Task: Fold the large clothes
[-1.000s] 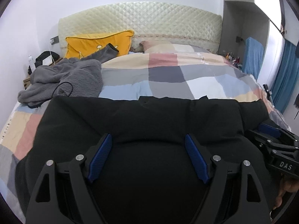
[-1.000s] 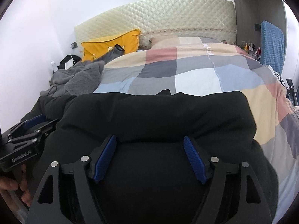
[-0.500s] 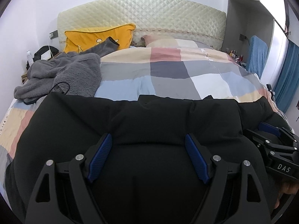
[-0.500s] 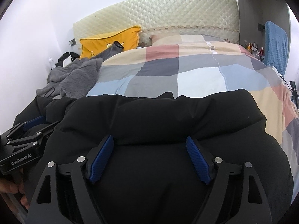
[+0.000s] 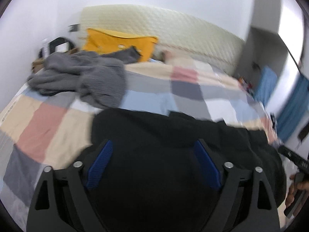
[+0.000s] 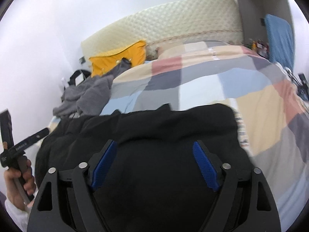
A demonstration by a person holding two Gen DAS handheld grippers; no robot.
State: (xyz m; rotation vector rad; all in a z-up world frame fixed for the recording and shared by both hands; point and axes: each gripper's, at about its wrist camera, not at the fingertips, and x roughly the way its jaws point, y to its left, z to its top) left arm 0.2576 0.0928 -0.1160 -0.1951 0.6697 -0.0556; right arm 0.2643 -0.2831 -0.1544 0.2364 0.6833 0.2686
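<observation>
Both claws stand spread over a black padded jacket (image 5: pixel 173 154) on a bed, their jaws having just been opening wider. The left claw (image 5: pixel 153 163) has the dark cloth lying between its blue pads, yet the pads look clear of the fabric rather than pressing on it; the right claw (image 6: pixel 154 162) shows the same, so neither appears to hold anything. Each view catches the other tool at its edge, gripped by a hand (image 6: pixel 19 181).

The jacket lies doubled into a thick bundle near the foot of the patchwork duvet (image 6: pixel 212 81), its far edge forming a rounded roll across both views. By the look of it, one fold has been laid and let go; whether the bundle needs another fold or only smoothing cannot be judged, since blur hides its edges.

A rumpled grey fleece garment (image 5: pixel 87 77) lies unfolded farther up the bed, beside a yellow pillow (image 5: pixel 119 42) against the quilted headboard (image 6: pixel 173 23), and probably awaits its turn.

No container shows in either view.
</observation>
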